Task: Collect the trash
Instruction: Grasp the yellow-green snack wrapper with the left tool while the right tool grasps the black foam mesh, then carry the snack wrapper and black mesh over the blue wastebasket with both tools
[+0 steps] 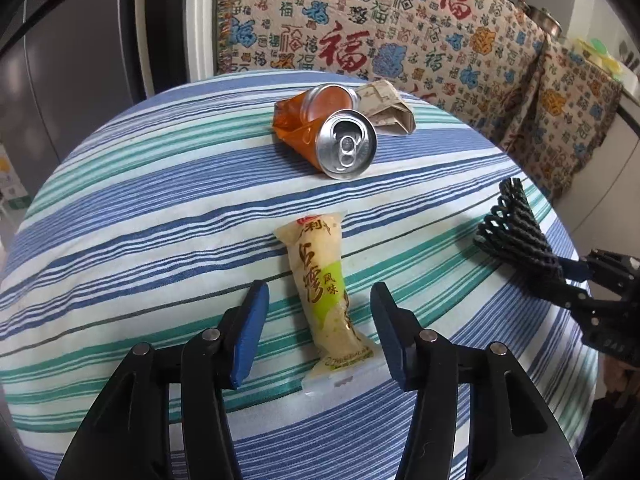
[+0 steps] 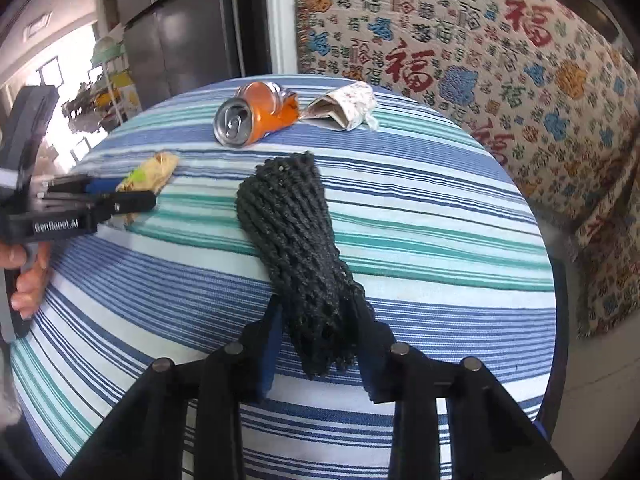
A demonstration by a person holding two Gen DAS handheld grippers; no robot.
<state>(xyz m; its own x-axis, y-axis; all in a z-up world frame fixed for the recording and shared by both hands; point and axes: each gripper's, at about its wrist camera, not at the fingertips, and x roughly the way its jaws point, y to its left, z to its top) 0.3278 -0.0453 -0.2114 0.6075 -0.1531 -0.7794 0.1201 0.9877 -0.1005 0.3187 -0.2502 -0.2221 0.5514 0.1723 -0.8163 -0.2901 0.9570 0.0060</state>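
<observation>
A yellow-and-green snack wrapper lies flat on the striped cloth of the desk, its length running away from the near edge. The left gripper has its blue-padded fingers spread wide on either side of the wrapper, apart from it on both sides.

Further back on the desk lies a crushed orange drink can, its silver top with the pull tab facing forward. Just behind it, touching or nearly so, sits a folded, crumpled piece of patterned paper.

Over to the right, the right gripper is pinching one end of a black mesh net bag; the rest of the bag stretches forward across the stripes, resting on the cloth. From that side the wrapper shows well off to the left, with the can and paper near the far edge.

Behind the desk hangs a cream cloth covered in red and blue Chinese characters.
</observation>
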